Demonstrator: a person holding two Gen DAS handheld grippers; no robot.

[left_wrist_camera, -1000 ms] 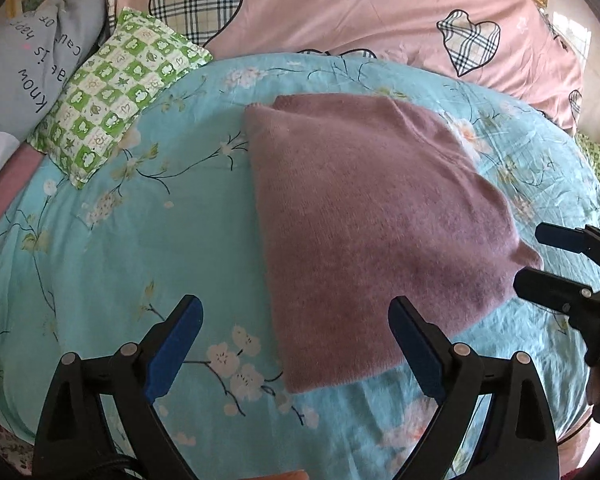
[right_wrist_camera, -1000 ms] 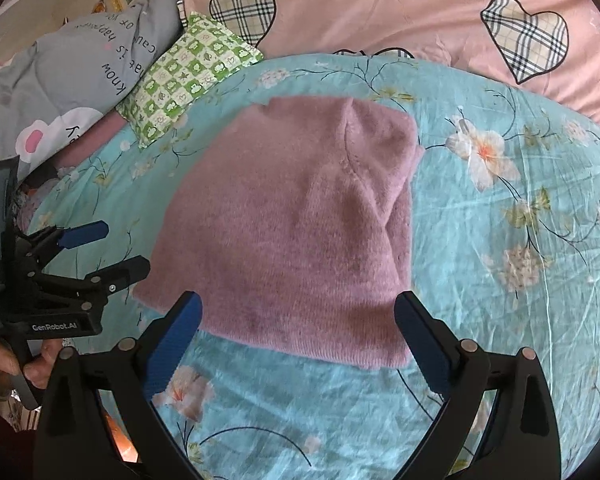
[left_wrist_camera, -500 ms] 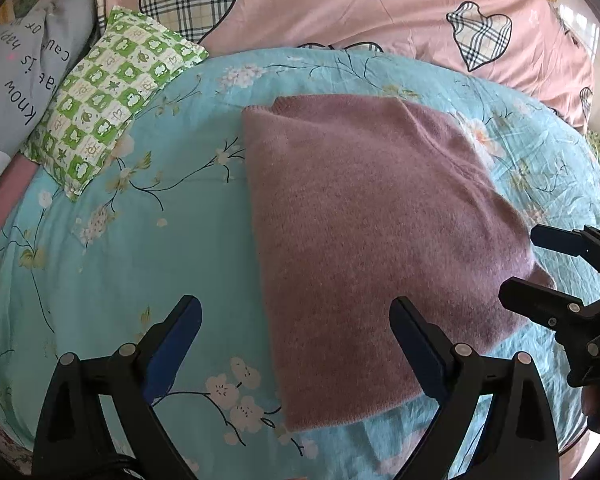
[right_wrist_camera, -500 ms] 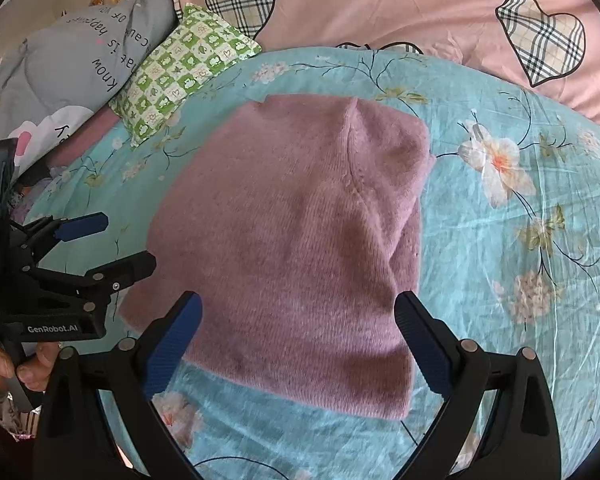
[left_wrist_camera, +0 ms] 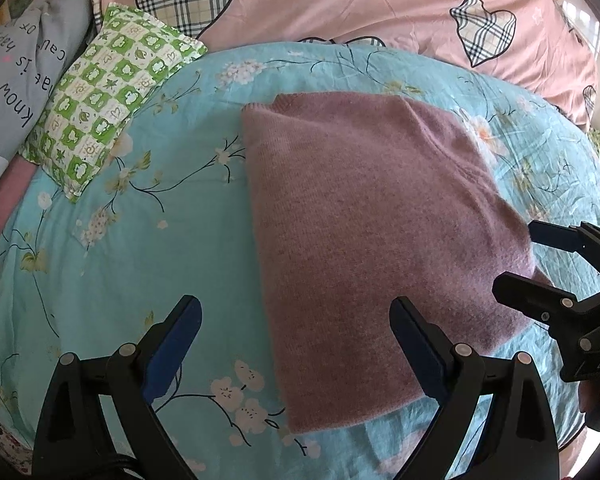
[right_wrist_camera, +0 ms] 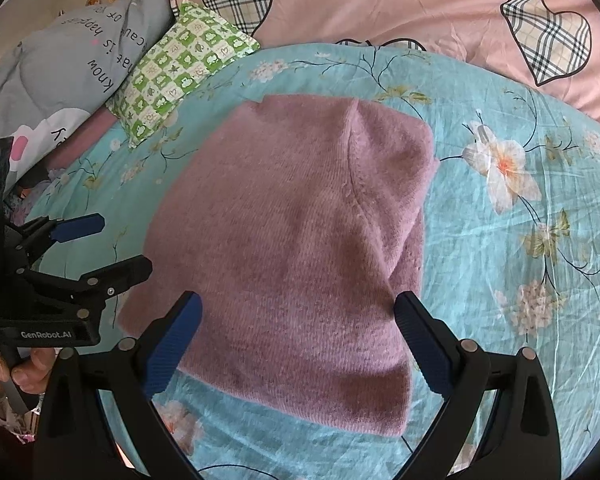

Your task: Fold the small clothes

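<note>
Lying flat on the blue floral bedsheet (left_wrist_camera: 112, 264) is a mauve knitted sweater (left_wrist_camera: 364, 232), already folded into a rough block, with a sleeve seam running down its upper layer in the right wrist view (right_wrist_camera: 300, 248). Both grippers are hovering over its near edge with nothing between the fingers.

The left gripper (left_wrist_camera: 296, 344) is sitting with its jaws spread wide, one blue pad over the bare sheet and the other over the sweater's near right part; whether the pads are touching the cloth cannot be told. In the right wrist view the same gripper (right_wrist_camera: 112, 244) is showing at the left, jaws apart, next to the sweater's left edge, with a hand (right_wrist_camera: 24, 368) gripping its handle.

The right gripper (right_wrist_camera: 296, 340) is also gaping wide, straddling the sweater's near hem. From the left wrist view it (left_wrist_camera: 516, 256) is coming in from the right, fingers parted around the sweater's right corner.

A green checked pillow (left_wrist_camera: 104, 92) is lying at the sheet's far left corner, well apart from the sweater. A grey cushion with lettering (right_wrist_camera: 80, 56) is sitting beside it, and a pink quilt with plaid hearts (left_wrist_camera: 340, 8) is bunching behind.
</note>
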